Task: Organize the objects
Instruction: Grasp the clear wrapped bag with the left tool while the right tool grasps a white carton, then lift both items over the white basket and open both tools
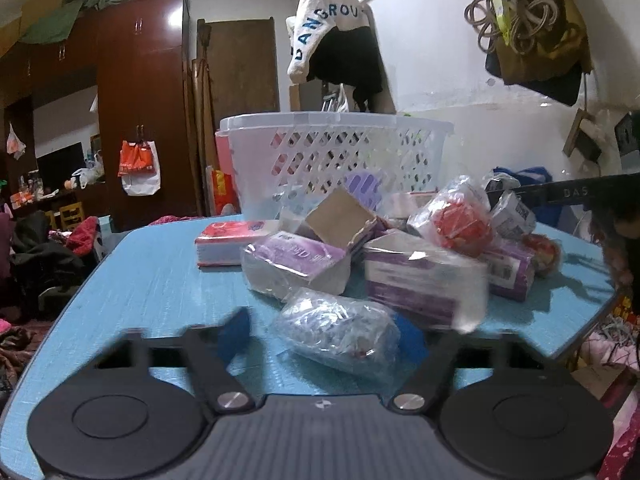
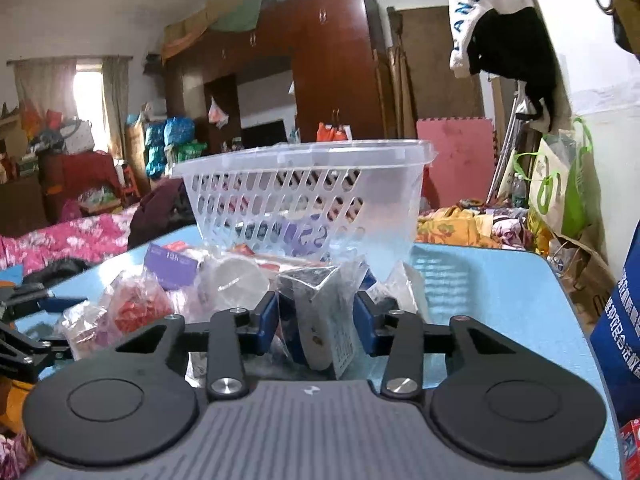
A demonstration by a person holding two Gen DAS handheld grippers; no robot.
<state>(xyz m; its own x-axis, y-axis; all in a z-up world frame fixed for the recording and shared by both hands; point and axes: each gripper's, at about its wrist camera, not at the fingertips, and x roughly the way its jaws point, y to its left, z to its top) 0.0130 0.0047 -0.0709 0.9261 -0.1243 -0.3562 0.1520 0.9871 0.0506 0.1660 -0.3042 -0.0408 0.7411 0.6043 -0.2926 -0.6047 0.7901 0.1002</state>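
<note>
The right gripper [image 2: 316,320] squeezes a wrapped packet [image 2: 320,320] in front of the basket [image 2: 304,152]; next, lift it in.

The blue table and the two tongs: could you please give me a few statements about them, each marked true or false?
1. The right tongs are shut on a clear-wrapped packet. True.
2. The left tongs have a clear bag of small items between their fingers. True, though the view is too blurred to tell whether the pads press on it.
3. The white basket lies tipped on its side. False: it stands upright on the blue table.
4. The table holds only one packet. False: a pile of wrapped packets and boxes lies in front of the basket.
5. A white garment with blue letters hangs above the basket. True.
</note>
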